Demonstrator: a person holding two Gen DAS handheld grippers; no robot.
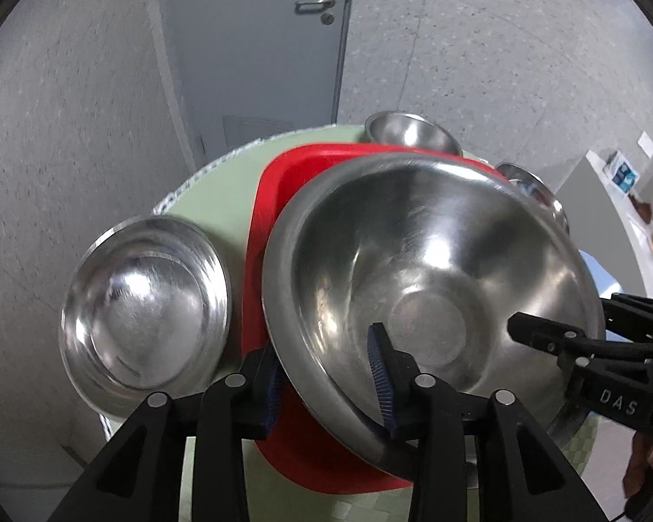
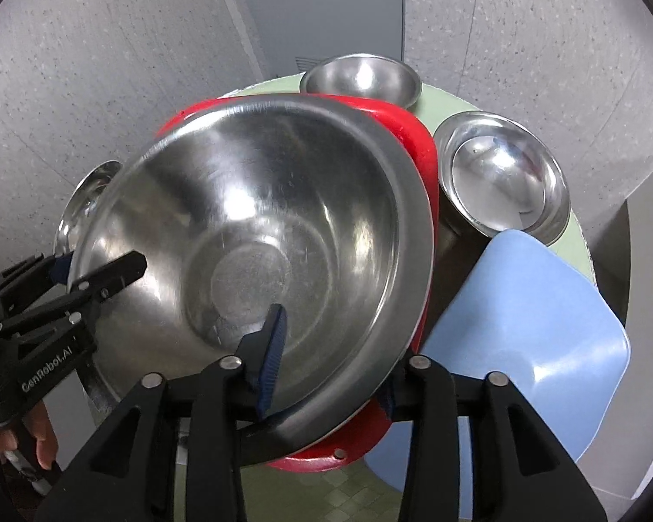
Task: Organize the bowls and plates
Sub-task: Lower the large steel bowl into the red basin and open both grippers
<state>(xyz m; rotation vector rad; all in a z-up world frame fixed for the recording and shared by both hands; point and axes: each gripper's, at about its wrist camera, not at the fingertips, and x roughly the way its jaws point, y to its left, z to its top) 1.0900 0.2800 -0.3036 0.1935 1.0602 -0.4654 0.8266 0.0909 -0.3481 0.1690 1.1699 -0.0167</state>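
Straddling the big steel bowl's rim, left tongs and right tongs stand ajar, pads seemingly off it, above the red tray on the tabletop; only the right view shows the blue board.

The big steel bowl hides most of the red tray beneath it, and whether the bowl rests on the tray or hangs above it cannot be told. In the right wrist view it covers all but a sliver of the steel plate at the left. The blue tray slips under the bowl's rim there, its near corner lost behind the right tongs. The outer pad of the left tongs is mostly hidden behind the bowl's wall. Small items on the white counter at the far right are too small to identify.
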